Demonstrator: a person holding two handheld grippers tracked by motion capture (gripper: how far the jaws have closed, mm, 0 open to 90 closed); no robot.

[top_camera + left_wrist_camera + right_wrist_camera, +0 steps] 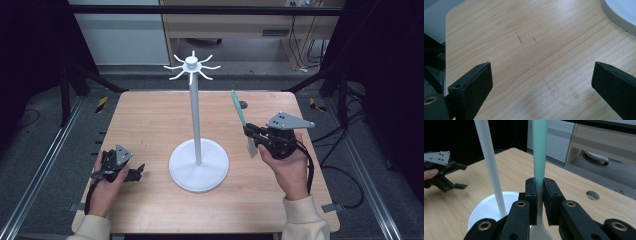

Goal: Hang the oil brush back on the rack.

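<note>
The upper end of the green-handled utensil (540, 150) runs out of the top of the right gripper view, so its tip cannot be seen there, and its pale lower end is cut off at the bottom edge between the linkages. In the high view that pale end (251, 148) is a small blur below the right tool (248, 131), too small to say whether it is a spatula or a brush. The stand's pole (490, 167) also leaves the right gripper view at the top; its ring of hooks (192, 68) appears in the high view. The right tool is closed narrow on the utensil's handle, both pads pressing it from either side, with the handle standing roughly upright and tilted a little, held above the counter (150, 125) to the right of the white stand base (199, 172). The left tool (131, 173) sits low at the near left of the counter in the person's left hand (105, 192), well apart from the stand. In the left gripper view its jaws stand wide apart with bare wood between them, touching nothing, and the rim of the stand base (621, 15) is clipped at the upper right corner.
</note>
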